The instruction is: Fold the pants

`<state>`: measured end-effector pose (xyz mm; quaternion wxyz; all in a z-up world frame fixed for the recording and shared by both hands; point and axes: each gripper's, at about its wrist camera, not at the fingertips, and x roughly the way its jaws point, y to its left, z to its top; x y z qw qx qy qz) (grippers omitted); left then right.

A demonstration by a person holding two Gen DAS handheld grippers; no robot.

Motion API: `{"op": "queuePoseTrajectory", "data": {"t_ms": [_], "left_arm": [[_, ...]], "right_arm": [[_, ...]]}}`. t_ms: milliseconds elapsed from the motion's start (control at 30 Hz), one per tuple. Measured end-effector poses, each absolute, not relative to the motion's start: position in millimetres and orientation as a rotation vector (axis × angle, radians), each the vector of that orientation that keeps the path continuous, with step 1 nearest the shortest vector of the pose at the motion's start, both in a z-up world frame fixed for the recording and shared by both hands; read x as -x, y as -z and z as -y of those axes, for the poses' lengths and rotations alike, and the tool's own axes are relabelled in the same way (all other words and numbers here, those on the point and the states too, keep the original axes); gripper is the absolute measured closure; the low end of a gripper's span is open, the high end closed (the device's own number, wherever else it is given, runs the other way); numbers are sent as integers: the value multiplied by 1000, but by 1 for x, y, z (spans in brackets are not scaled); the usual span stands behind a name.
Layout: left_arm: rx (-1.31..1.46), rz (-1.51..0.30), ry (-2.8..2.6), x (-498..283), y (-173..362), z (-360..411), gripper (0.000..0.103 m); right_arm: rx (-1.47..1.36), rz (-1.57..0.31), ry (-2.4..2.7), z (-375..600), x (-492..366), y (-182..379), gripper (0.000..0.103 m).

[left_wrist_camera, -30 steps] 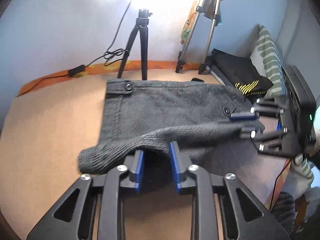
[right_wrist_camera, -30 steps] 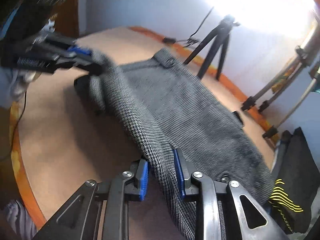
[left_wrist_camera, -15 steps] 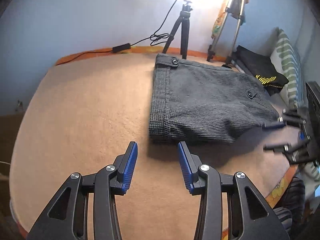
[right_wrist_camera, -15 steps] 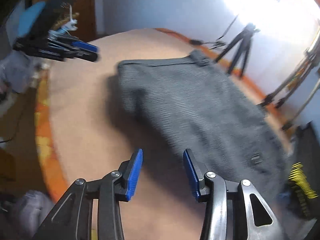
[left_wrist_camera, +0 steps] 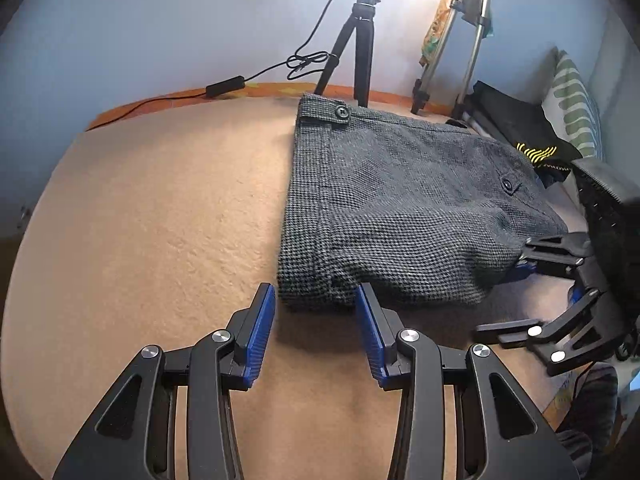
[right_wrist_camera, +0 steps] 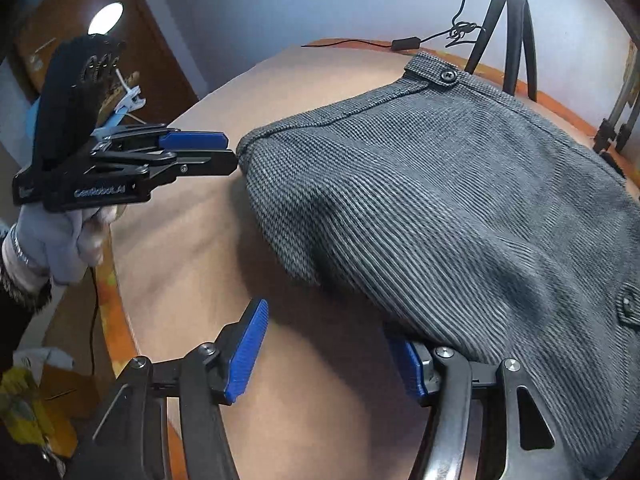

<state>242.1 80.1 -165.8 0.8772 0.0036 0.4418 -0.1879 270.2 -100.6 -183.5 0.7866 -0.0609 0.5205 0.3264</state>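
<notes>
**Folded pants on tan surface, both claws spread**

Grey pants (left_wrist_camera: 400, 216) lie folded on the tan surface (left_wrist_camera: 160, 220). Left claw (left_wrist_camera: 316, 330) gapes wide at their near corner, gripping nothing. Right claw (right_wrist_camera: 328, 344) gapes wide, fabric draped over one finger. Tripod (left_wrist_camera: 352, 48) stands beyond the pants against a blue wall (left_wrist_camera: 160, 20).

A tan carpet (left_wrist_camera: 152, 220) is seen across the lower left of the left view. A black tripod (left_wrist_camera: 356, 36) is stood at top centre against a blue wall (left_wrist_camera: 160, 20), with a cable (left_wrist_camera: 280, 70) and its inline switch (left_wrist_camera: 225, 83) run leftward. Silver stand legs (left_wrist_camera: 452, 40) are seen at upper right. A black garment (left_wrist_camera: 524, 132) with yellow print and a green-striped cushion (left_wrist_camera: 576, 108) are laid at far right. A round lamp (right_wrist_camera: 105, 18) is lit at upper left of the right view.
</notes>
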Motion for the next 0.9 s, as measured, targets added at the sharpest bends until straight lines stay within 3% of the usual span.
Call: {"op": "queuePoseTrajectory", "data": {"t_ms": [33, 67, 100, 133, 300, 367, 467, 567, 633, 900], "left_arm": [[-8, -919, 388, -243, 165, -82, 63], [-9, -917, 384, -243, 165, -83, 63], [-9, -913, 381, -243, 163, -85, 63], [-10, -908, 376, -242, 162, -87, 63], [-26, -859, 334, -242, 148, -97, 63], [-9, -841, 331, -246, 141, -97, 63], [-9, -826, 367, -252, 135, -82, 63], [-58, -822, 430, -254, 133, -53, 63], [-109, -824, 472, -253, 135, -30, 63], [-376, -857, 544, -236, 175, 45, 63]], "right_arm": [[115, -1125, -710, 98, -273, 187, 49], [91, -1134, -720, 95, -276, 191, 65], [65, -1124, -716, 95, -277, 190, 72], [29, -1130, -729, 96, -278, 189, 88], [-241, -1142, -840, 107, -285, 164, 99], [-300, -1147, -884, 105, -284, 158, 100], [-153, -1121, -863, 90, -273, 152, 93], [-141, -1120, -853, 102, -258, 149, 75], [-160, -1107, -811, 120, -251, 145, 70], [-253, -1025, -442, 248, -226, 123, 65]]}}
